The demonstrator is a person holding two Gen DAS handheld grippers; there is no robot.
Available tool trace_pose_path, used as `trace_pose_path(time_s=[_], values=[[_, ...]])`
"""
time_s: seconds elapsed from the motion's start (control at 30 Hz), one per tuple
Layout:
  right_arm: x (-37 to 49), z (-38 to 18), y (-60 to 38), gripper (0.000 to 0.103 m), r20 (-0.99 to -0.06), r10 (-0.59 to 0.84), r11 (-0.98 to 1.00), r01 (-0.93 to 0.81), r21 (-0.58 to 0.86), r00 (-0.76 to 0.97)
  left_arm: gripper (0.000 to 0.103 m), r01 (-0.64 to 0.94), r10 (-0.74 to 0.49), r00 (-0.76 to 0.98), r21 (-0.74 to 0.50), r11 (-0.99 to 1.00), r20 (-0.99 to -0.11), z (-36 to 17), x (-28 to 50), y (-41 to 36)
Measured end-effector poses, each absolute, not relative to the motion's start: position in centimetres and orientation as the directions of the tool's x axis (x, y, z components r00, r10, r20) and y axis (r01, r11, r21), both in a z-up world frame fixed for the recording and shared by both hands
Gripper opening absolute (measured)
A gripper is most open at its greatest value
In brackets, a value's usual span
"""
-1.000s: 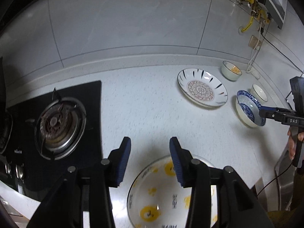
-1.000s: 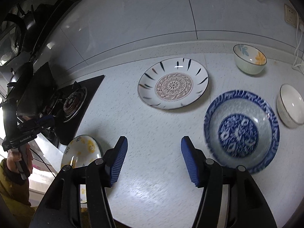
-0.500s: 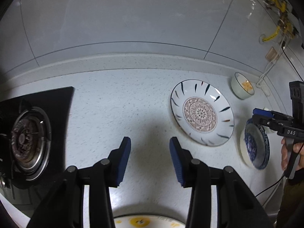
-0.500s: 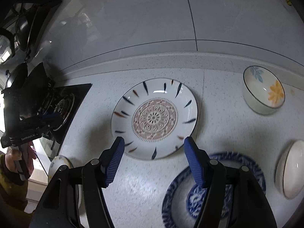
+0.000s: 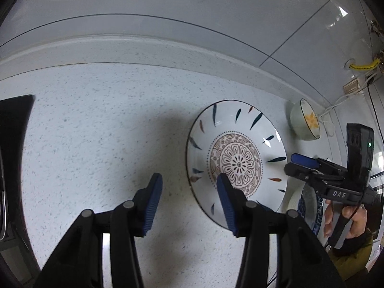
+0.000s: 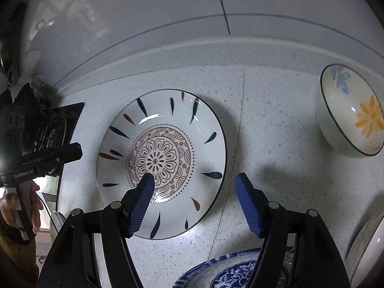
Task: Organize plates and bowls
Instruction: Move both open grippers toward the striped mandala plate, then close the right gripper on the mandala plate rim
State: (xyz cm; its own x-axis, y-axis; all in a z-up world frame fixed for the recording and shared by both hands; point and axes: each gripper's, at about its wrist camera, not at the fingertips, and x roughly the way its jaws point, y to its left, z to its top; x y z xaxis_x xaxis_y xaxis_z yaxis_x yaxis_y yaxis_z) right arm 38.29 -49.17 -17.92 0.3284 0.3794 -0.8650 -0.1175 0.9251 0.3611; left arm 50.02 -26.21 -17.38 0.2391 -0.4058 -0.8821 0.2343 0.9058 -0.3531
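Both grippers converge on the patterned plate

The speckled white stone tabletop (image 6: 276, 144) carries it all, and the round white ceramic plate with the brown mandala centre and dark leaf strokes (image 6: 168, 129) now fills both views, where a second ago it sat far off. The right gripper (image 6: 194, 201), jaws wide and empty, has swung off the blue-and-white patterned bowl (image 6: 230, 273) to straddle the plate's near-right rim. The left gripper (image 5: 189, 204), jaws wide and empty, has closed on its left edge. That plate looks like the next pick. The small white bowl with the orange flower (image 6: 355, 117) waits behind.
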Motion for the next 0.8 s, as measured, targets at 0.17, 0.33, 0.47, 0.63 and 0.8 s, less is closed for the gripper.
trace_pose_path(time_s=[0.17, 0.33, 0.47, 0.63, 0.8], values=[[39.0, -18.7, -49.2, 0.065, -0.869, 0.385, 0.923, -0.111, 0.370, 0.310, 0.065, 0.229, -0.390, 0.181, -0.347, 0.909, -0.903, -19.1, 51.1, -27.6], [39.5, -19.5, -48.7, 0.065, -0.875, 0.386, 0.922, -0.113, 0.369, 0.292, 0.065, 0.221, -0.364, 0.161, -0.326, 0.919, -0.917, -20.4, 51.8, -28.0], [39.7, -19.9, -48.6, 0.065, -0.875, 0.392, 0.920, -0.112, 0.376, 0.285, 0.065, 0.215, -0.361, 0.148, -0.326, 0.921, -0.921, -21.1, 52.0, -28.6], [39.7, -20.4, -48.9, 0.065, -0.875, 0.395, 0.919, -0.111, 0.379, 0.279, 0.065, 0.220, -0.372, 0.147, -0.336, 0.916, -0.917, -21.4, 52.3, -29.0], [39.8, -20.6, -49.2, 0.065, -0.872, 0.402, 0.916, -0.105, 0.388, 0.280, 0.063, 0.203, -0.400, 0.129, -0.371, 0.906, -0.907, -22.0, 52.7, -29.2]])
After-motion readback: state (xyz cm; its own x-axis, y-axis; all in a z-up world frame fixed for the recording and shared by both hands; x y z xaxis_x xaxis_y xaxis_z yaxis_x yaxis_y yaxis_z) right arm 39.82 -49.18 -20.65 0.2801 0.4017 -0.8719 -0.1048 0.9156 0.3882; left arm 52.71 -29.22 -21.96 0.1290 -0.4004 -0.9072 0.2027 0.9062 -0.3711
